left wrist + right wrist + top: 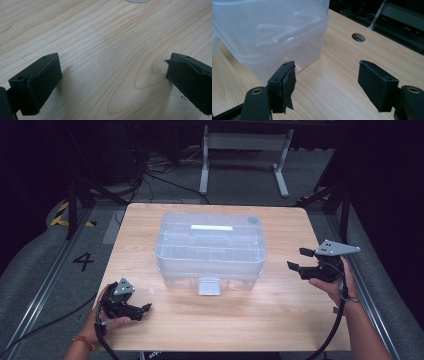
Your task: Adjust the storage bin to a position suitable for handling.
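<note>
High view: translucent ribbed plastic box [210,251], woodgrain table [280,315], both claws wide open, empty.

high view: above, facing forward-down | gripper views: close, low over table [280,315] | shared: tabletop

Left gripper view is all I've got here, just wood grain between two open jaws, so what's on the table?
Observer: A clear plastic box with its lid on sits mid-table.
Operator: Where's the other gripper?
Observer: The right gripper is off the box's right side, apart from it, jaws open and empty.
Operator: Any latch?
Observer: A clasp hangs on the box's near side, facing the person.
</note>
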`<state>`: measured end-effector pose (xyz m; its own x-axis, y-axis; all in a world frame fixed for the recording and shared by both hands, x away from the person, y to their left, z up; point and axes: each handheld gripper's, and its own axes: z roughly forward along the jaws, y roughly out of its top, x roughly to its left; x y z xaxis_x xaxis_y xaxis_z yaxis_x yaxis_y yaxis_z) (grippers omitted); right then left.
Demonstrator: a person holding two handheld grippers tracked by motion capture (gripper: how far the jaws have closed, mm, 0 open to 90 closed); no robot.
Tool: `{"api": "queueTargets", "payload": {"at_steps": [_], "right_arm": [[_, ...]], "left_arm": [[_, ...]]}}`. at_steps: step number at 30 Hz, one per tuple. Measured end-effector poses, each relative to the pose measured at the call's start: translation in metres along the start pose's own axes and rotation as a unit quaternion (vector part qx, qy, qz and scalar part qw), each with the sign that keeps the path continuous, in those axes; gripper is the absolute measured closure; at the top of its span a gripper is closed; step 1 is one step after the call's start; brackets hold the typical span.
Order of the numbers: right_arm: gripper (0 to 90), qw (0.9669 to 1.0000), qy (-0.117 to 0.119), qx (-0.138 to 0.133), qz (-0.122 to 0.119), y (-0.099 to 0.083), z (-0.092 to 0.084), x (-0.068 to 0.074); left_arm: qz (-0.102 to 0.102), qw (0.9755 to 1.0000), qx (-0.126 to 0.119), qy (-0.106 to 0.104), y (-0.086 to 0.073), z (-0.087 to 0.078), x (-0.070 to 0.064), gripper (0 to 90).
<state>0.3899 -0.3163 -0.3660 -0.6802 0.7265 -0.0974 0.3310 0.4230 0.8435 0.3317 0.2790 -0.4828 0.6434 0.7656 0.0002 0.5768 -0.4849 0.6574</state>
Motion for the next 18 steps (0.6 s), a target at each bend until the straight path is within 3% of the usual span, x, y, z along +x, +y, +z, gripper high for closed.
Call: {"api": "queueTargets", "payload": {"at_steps": [18], "right_arm": [[32.4, 0.9988, 0.006, -0.036, -0.033, 0.056, 0.002, 0.005]], "left_arm": [[-0.001, 1.0, 0.0, 0.0, 0.0, 0.0, 0.0, 0.5]]}}
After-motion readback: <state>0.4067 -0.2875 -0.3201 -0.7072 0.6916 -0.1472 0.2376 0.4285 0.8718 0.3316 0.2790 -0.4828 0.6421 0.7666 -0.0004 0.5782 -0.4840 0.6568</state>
